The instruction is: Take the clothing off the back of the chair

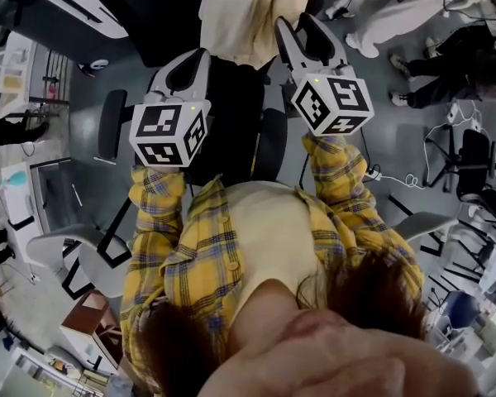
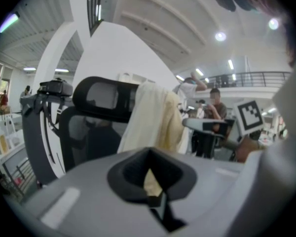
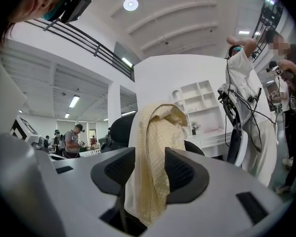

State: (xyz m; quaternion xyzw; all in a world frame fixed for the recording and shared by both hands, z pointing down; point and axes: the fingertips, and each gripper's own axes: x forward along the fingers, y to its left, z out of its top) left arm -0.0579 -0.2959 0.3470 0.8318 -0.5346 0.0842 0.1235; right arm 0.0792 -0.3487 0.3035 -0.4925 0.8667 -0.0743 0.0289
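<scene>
Clothing on chair top edge, loose inside half-open right hand-held gripper; left hand-held gripper closed.

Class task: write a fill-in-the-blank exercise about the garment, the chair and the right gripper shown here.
1. The cream garment hangs over a black ____.
2. The person wears a yellow plaid ____.
3. The right gripper's fingers stand ____, with the garment showing between them.
Missing words: chair; shirt; apart.
</scene>
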